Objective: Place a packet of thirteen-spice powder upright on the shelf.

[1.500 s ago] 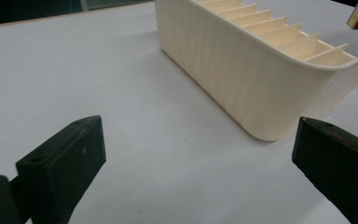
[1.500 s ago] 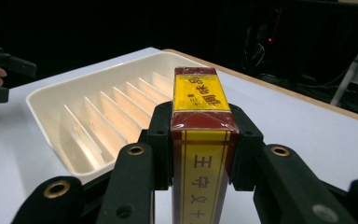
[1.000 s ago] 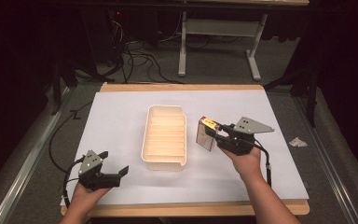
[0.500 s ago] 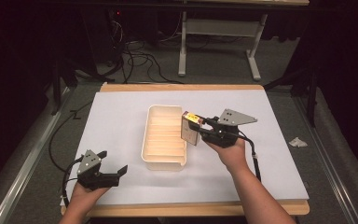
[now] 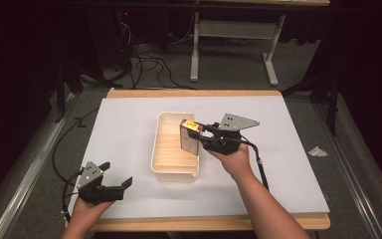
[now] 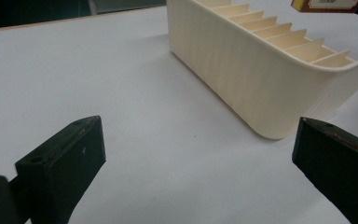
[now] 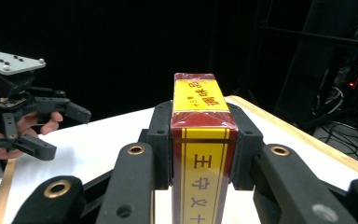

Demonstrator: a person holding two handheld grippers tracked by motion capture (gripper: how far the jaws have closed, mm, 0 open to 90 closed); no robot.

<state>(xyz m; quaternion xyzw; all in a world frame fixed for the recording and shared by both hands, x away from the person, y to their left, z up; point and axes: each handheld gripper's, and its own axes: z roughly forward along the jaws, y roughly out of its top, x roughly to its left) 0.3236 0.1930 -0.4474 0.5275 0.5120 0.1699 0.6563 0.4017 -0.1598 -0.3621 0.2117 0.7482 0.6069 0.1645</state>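
- Left gripper [image 5: 110,185] rests near the white paper-covered surface's [image 5: 129,129] front left corner, jaws wide apart, empty.
- Cream ribbed plastic tray [image 5: 171,149] sits mid-surface.
- Right gripper [image 5: 199,135] clamps the red-and-yellow rectangular box [image 5: 189,138], upright above the tray's right side.

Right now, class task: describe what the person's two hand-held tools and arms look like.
Both tools are black, with two blocky jaws on linkage arms; the right gripper view shows brass-coloured pivot rivets. The right tool and left tool each carry a grey three-cornered plate with small screws, and trail a black cable. The forearms are bare, without sleeves.
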